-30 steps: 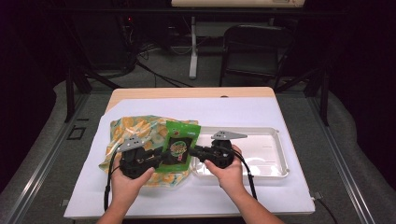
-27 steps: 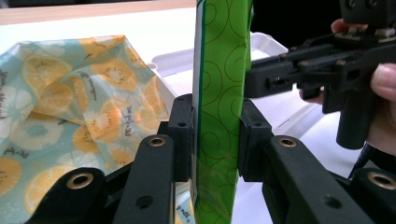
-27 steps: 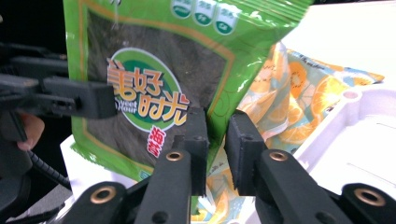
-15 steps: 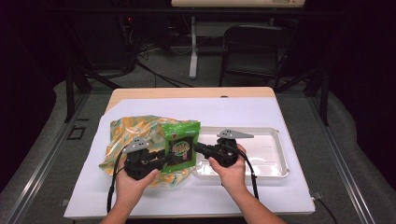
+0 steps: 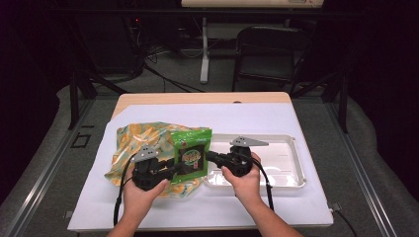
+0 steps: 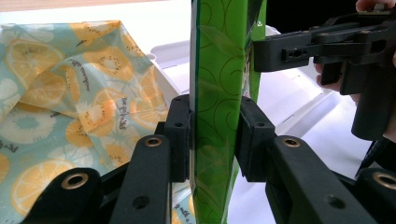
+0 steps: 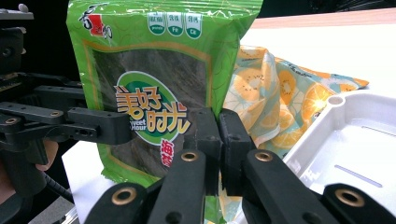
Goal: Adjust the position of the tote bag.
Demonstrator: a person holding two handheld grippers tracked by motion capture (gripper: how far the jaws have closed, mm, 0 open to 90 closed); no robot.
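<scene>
The green snack pouch [image 5: 191, 154] stood upright between the two grippers, raised over the near-left part of the white sheet [image 5: 247, 118] that covered the table [image 5: 148, 98]. It hung above the orange-print cloth [image 5: 138, 140] spread toward the sheet's left edge, just beside the left rim of the white tray [image 5: 291, 143].

The left gripper [image 5: 170, 169] came at the pouch from the left. In the left gripper view its jaws stood about half apart, with the pouch [image 6: 219, 102] set edge-on in the gap; both pads [image 6: 180, 135] lay against the pouch's faces, so it had hold of the bag across its thickness. Its jaws had just been opening a little, with the bag between them.

The right gripper [image 5: 210, 157] met the pouch from the right, over the tray's left end. In the right gripper view its jaws [image 7: 219, 140] were pressed almost together on the pouch's [image 7: 154, 84] right side seam, pinching the thin edge. Those jaws had just been closing onto that seam.

The right gripper [image 6: 261, 51] also showed in the left gripper view, clamped on the pouch's far edge, and the left gripper [image 7: 112, 126] showed against the printed front in the right gripper view.
</scene>
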